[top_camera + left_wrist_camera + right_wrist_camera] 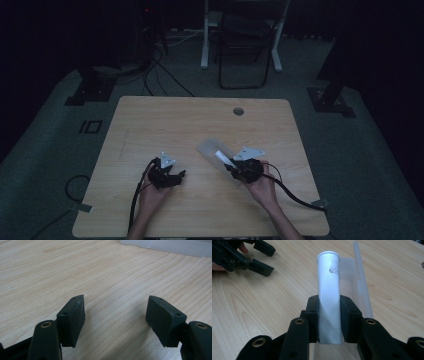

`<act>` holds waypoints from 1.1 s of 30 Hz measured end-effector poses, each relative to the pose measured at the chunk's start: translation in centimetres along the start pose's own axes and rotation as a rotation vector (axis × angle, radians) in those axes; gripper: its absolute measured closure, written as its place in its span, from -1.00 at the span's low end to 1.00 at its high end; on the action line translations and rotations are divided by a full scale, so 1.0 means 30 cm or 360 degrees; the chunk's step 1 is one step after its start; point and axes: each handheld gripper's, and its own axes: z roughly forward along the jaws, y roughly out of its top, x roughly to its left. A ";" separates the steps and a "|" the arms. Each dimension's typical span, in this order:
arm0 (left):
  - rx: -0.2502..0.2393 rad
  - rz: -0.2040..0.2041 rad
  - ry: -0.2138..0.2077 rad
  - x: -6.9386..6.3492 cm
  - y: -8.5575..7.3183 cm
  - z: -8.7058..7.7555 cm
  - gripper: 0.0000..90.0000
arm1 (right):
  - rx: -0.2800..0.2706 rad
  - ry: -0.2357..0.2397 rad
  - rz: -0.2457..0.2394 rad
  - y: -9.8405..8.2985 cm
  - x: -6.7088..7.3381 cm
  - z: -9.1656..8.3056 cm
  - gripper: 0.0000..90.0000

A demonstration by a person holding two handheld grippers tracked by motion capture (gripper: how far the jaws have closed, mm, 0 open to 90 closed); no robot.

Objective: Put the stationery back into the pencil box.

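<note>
The white tube [329,292] is held in the right gripper [329,320], whose fingers [313,315] are closed on its flat crimped end, so that the capped end points away from the gripper and rises clear of the bench [165,120]. Directly beneath the tube a clear plastic pouch [359,282] is laid flat on the bench, its long sealed edge running just beside the tube. In the high view the tube [223,158] is seen near the middle of the bench, to the right of the left gripper [175,176]. That gripper is rested on the bench apart from the tube, its fingers [72,317] spread wide with nothing between them. The step in hand is judged to be the placing of the tube into the pouch. It would be done well if the pouch mouth were pinned or lifted by the free gripper, the tube kept in line with the pouch, and the grip kept firm until the tube is well inside.
</note>
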 end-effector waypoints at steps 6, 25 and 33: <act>0.0000 0.0000 0.0000 0.000 0.000 0.000 -0.29 | 0.0026 -0.0023 0.0005 -0.007 0.002 0.022 0.59; -0.0001 -0.0001 0.0000 0.000 0.000 0.000 -0.29 | 0.0072 -0.0032 0.0049 -0.052 -0.015 0.044 0.59; 0.0000 -0.0001 0.0002 -0.001 0.001 0.001 -0.30 | 0.0090 -0.0079 0.0019 -0.056 -0.011 0.049 0.59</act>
